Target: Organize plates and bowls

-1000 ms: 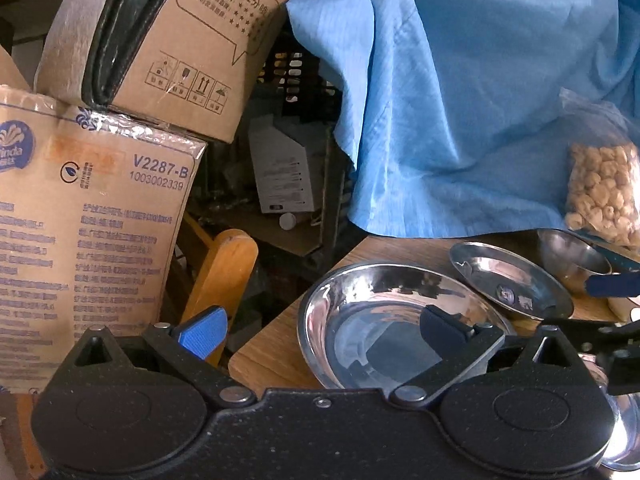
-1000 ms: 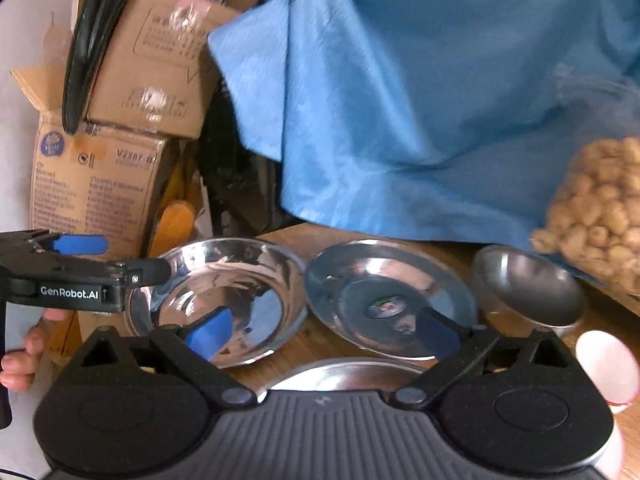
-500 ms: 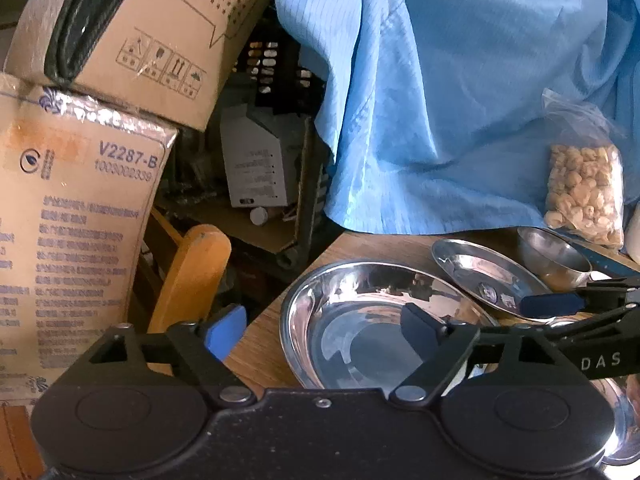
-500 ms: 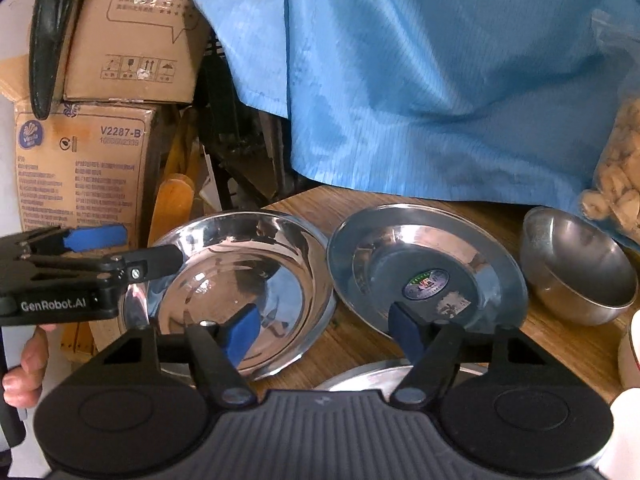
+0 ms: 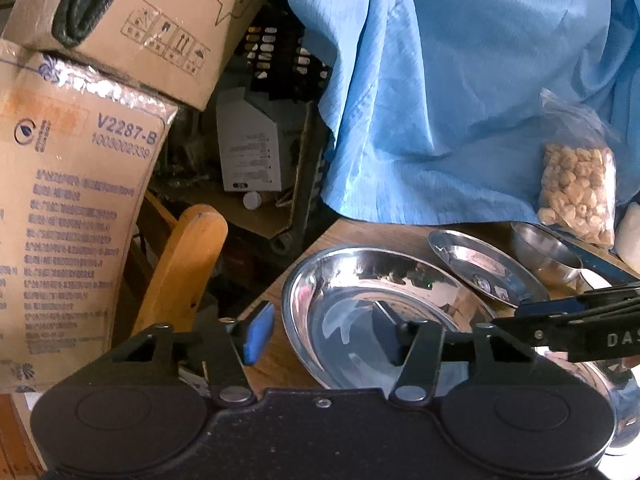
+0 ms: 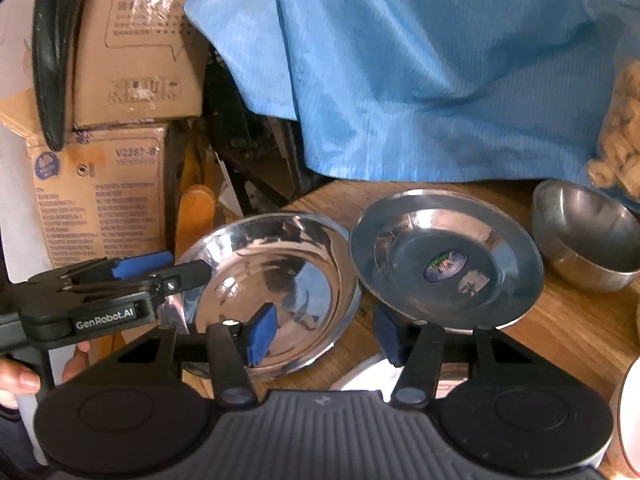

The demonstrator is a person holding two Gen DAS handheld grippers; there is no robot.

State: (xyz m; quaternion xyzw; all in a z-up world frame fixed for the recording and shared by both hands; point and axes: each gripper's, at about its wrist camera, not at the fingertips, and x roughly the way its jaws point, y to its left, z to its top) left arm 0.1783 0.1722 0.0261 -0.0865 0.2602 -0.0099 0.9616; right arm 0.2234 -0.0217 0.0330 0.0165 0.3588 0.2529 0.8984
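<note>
A large shiny steel plate (image 5: 360,304) (image 6: 276,280) lies at the table's left corner. A smaller steel plate with a sticker (image 6: 444,264) (image 5: 484,268) lies to its right, overlapping its rim. A steel bowl (image 6: 588,236) (image 5: 548,248) stands further right. My left gripper (image 5: 324,332) is open, its jaws straddling the large plate's left rim; it also shows in the right wrist view (image 6: 160,268). My right gripper (image 6: 324,336) is open and empty, low over the gap between the two plates; it also shows in the left wrist view (image 5: 560,312). Another steel dish (image 5: 608,384) lies below it.
Cardboard boxes (image 5: 76,208) are stacked to the left beyond the table edge, with a wooden chair back (image 5: 184,264) beside them. A blue cloth (image 6: 420,72) hangs behind the table. A bag of nuts (image 5: 576,192) stands at the back right. A white dish (image 6: 630,420) sits at the right.
Both grippers have narrowed their jaws and moved forward. The left gripper has shifted right over the large plate's rim; the right has come closer to the two plates.
</note>
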